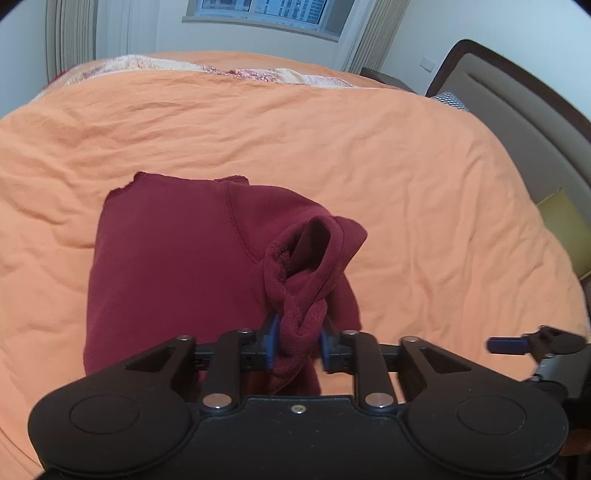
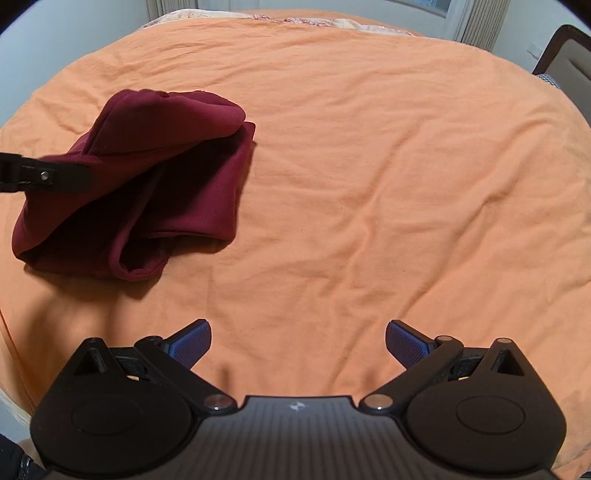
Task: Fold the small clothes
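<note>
Left wrist view. Left gripper [image 1: 297, 345]: blue pads clenched on a bunched cuff of the maroon sweatshirt [image 1: 177, 258], which it lifts off the garment's right edge. Sweatshirt body lies partly folded on the orange bedspread [image 1: 332, 147], a curved seam showing on top. Right gripper [image 1: 517, 345] enters at the right edge, only one blue pad and part of its linkage visible. Seen here alone: headboard [image 1: 517, 122], yellow-green pillow [image 1: 565, 225], window [image 1: 258, 11], patterned bedding [image 1: 251, 74] at the far side.

Right wrist view. Right gripper [image 2: 298, 345]: released, pads spread wide over bare bedspread [image 2: 369, 184], well apart from the sweatshirt [image 2: 166, 177]. Sweatshirt sits left, its layered folds and an open sleeve end shown from the side. Left gripper [image 2: 55, 177]: a black finger only, against the cloth; its grasp is hidden from this side.
</note>
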`<state>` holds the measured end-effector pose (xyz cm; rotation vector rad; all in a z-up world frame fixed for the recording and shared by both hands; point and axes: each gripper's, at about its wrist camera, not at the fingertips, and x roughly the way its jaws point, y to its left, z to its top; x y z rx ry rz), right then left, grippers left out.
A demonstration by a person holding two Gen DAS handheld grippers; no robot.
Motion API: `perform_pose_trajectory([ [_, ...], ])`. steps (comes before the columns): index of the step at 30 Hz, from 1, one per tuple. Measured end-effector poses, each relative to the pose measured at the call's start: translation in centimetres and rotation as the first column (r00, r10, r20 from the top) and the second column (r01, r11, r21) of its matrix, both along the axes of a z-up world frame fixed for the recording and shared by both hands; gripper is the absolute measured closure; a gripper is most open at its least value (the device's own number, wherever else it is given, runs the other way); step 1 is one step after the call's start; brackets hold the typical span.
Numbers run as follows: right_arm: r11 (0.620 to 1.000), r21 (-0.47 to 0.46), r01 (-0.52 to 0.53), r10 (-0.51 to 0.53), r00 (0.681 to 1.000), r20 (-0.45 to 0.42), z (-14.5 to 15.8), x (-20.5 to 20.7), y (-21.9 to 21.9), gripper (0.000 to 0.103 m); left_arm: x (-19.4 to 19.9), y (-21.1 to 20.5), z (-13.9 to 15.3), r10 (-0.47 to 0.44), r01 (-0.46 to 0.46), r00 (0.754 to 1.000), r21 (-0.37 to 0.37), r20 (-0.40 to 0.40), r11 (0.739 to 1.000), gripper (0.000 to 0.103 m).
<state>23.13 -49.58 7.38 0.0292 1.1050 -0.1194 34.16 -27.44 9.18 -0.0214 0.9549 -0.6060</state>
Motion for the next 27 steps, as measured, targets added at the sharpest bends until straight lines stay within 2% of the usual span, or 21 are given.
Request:
perform_pose_trajectory([
  [1, 1.0, 0.005, -0.002, 0.002, 1.0, 0.002, 0.0, 0.1, 0.1, 0.0, -0.3, 0.1, 0.3, 0.003, -0.004, 1.0, -0.019, -0.015, 1.0, 0.056],
  [4, 1.0, 0.015, -0.019, 0.019, 1.0, 0.008, -0.1, 0.8, 0.3, 0.0, -0.7, 0.6, 0.6, 0.023, -0.027, 0.998, -0.074, -0.054, 0.997, 0.032],
  [8, 0.998, -0.009, -0.06, 0.06, 0.998, 0.008, -0.3, 1.3, 1.1, 0.0, -1.6, 2.1, 0.8, 0.061, -0.071, 0.994, -0.098, -0.094, 0.993, 0.02],
  [12, 0.998, 0.011, -0.057, 0.057, 0.998, 0.017, -0.2, 1.5, 1.2, 0.0, -1.6, 4.2, 0.7, 0.174, -0.181, 0.979, -0.06, -0.11, 0.982, 0.007],
  [15, 0.998, 0.041, -0.053, 0.051, 0.997, 0.052, 0.5, 2.0, 1.2, 0.0, -0.5, 5.8, 0.5, 0.281, -0.286, 0.952, -0.024, -0.118, 0.958, 0.005],
  [18, 0.995, 0.095, -0.025, 0.015, 0.994, 0.104, 1.5, 3.3, 0.7, 0.0, 0.7, 7.8, 0.2, 0.369, -0.376, 0.918, -0.019, -0.146, 0.926, 0.004],
  [22, 0.989, 0.148, 0.01, -0.031, 0.99, 0.141, 2.2, 6.1, 0.2, 0.0, 2.2, 10.0, -0.5, 0.488, -0.49, 0.855, 0.037, -0.173, 0.871, 0.003],
  [25, 0.977, 0.213, 0.026, -0.057, 0.988, 0.143, 2.1, 8.5, 0.0, 0.0, 3.2, 10.8, -1.4, 0.552, -0.542, 0.808, 0.11, -0.207, 0.833, 0.003],
  [27, 0.963, 0.267, 0.041, -0.081, 0.987, 0.139, 1.7, 9.9, 0.0, 0.0, 3.6, 11.2, -1.9, 0.567, -0.552, 0.79, 0.133, -0.234, 0.823, 0.003],
])
